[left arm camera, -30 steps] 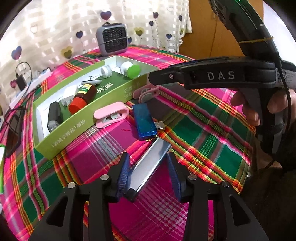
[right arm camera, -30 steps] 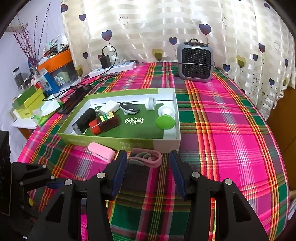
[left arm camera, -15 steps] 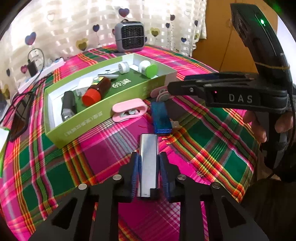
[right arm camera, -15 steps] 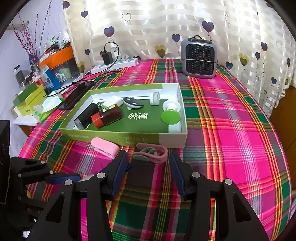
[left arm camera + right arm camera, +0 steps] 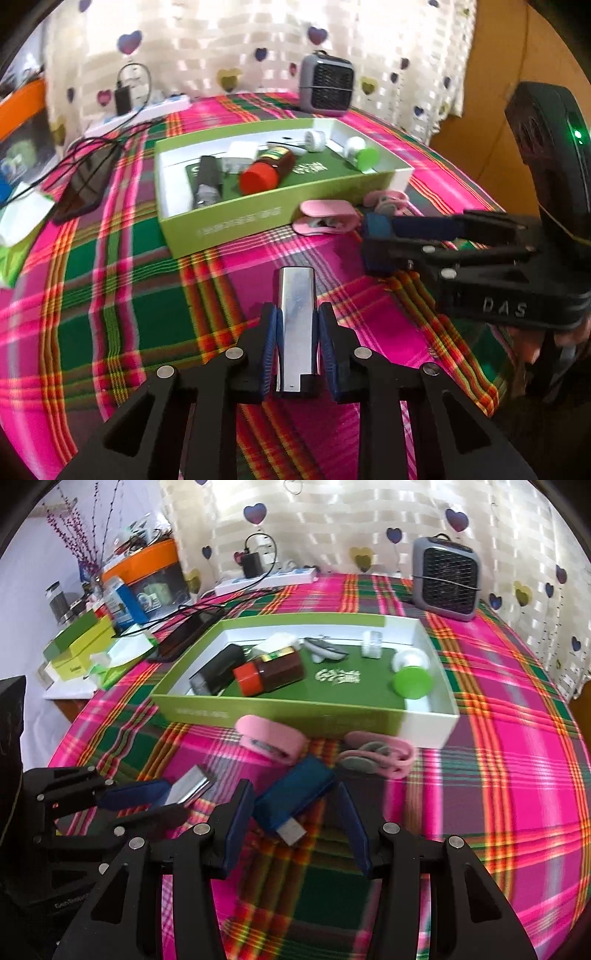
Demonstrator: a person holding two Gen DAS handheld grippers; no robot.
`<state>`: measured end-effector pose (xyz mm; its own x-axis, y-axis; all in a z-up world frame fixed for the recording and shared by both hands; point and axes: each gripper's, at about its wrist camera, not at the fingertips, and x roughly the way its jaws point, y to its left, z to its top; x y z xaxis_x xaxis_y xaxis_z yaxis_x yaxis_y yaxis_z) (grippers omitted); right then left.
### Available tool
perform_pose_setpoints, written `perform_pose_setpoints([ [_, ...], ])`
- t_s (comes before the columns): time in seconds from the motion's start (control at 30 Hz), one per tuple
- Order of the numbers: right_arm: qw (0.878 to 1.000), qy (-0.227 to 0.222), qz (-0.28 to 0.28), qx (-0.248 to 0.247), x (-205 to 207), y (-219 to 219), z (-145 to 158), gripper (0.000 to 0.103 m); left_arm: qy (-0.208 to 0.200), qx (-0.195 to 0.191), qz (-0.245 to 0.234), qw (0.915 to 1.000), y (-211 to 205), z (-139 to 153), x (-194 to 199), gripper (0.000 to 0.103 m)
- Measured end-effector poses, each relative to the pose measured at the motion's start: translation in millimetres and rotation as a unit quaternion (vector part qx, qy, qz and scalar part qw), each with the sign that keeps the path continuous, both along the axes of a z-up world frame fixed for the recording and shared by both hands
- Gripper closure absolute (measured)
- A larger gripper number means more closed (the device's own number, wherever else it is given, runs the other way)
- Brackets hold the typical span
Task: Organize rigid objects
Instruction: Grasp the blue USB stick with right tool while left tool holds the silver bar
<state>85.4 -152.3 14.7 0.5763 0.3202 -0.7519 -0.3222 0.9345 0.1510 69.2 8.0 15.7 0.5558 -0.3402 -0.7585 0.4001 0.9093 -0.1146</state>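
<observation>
Both jaws work: left gripper [image 5: 297, 332] clamps the silver bar [image 5: 296, 314] for boxing; right gripper [image 5: 291, 812] gapes around the blue stick [image 5: 293, 794].

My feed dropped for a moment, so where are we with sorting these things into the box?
Done: the green box already holds the red-capped bottle and other small items. In hand: the left gripper is shut on the silver bar; the right gripper is open around the blue USB stick. Left: the pink case and pink clip lie outside the box.

Plaid table [image 5: 517, 775], green box [image 5: 280, 710] atop
</observation>
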Motion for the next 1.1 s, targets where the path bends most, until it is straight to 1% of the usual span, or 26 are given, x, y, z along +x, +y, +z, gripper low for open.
perform_pose_setpoints([
  [0.27, 1.000, 0.012, -0.006, -0.007, 6.2, 7.7, -6.3, 0.054, -0.003, -0.005, 0.012, 0.9999, 0.7, -1.2, 1.3, 0.081],
  [0.53, 1.000, 0.002, -0.009, -0.017, 6.8, 9.4, -6.7, 0.055, -0.002, -0.011, 0.018, 0.9998, 1.8, -1.5, 1.1, 0.081],
  [0.67, 0.999, -0.004, -0.013, -0.032, 4.3, 10.4, -7.3, 0.062, -0.002, -0.010, 0.021, 0.9997, 0.9, -1.2, 1.6, 0.081],
  [0.73, 0.999, -0.007, -0.015, -0.038, 3.5, 10.4, -7.3, 0.067, -0.001, -0.010, 0.022, 0.9997, 1.1, -1.4, 1.6, 0.081],
  [0.97, 0.999, -0.012, -0.016, -0.042, 2.2, 8.6, -7.4, 0.069, -0.004, -0.002, 0.029, 0.9996, -1.2, -1.3, 1.1, 0.081],
  [1.03, 0.999, -0.012, -0.016, -0.043, 1.8, 8.5, -7.0, 0.074, -0.005, 0.001, 0.030, 0.9995, -2.2, -1.3, 0.9, 0.081],
  [1.1, 0.999, -0.012, -0.014, -0.043, 1.3, 8.4, -7.0, 0.074, -0.005, 0.001, 0.031, 0.9995, -2.5, -1.4, 0.6, 0.081],
])
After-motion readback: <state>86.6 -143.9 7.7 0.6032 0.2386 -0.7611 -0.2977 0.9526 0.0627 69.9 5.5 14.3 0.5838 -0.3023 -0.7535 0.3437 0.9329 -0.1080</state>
